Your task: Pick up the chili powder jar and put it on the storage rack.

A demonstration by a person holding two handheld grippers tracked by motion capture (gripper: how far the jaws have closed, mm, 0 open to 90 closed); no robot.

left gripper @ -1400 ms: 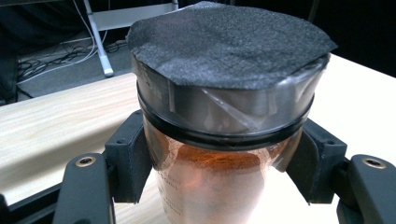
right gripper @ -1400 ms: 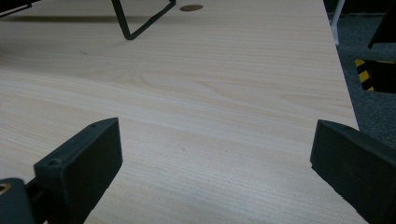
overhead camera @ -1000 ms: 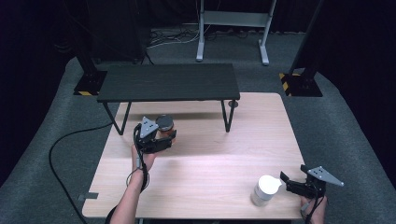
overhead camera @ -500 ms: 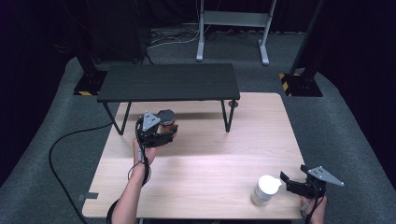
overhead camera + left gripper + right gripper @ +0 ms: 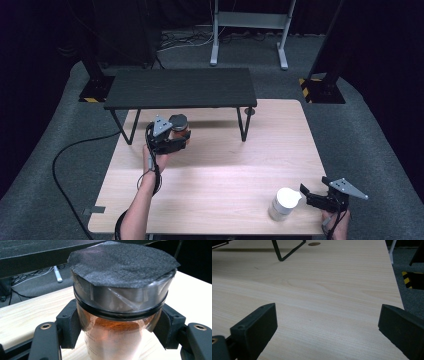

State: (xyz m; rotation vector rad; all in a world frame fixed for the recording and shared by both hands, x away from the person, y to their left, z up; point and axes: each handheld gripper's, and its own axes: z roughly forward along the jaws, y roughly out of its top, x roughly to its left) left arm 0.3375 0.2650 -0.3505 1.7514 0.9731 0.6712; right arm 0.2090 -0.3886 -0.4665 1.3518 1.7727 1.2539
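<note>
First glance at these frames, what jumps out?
The left tool is clamped on a jar of orange-brown stuff with a dark lid, just in front of the low black shelf. At the table's near right corner, the right tool sits open beside a white container.

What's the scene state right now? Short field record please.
left gripper: shut on jar
jar: clear, orange-brown contents, black lid, held near the shelf's front edge
right gripper: open, nothing between its fingers
white container: upright on table, just left of the right gripper
black shelf: stands at the table's far side
table: light wood
</note>
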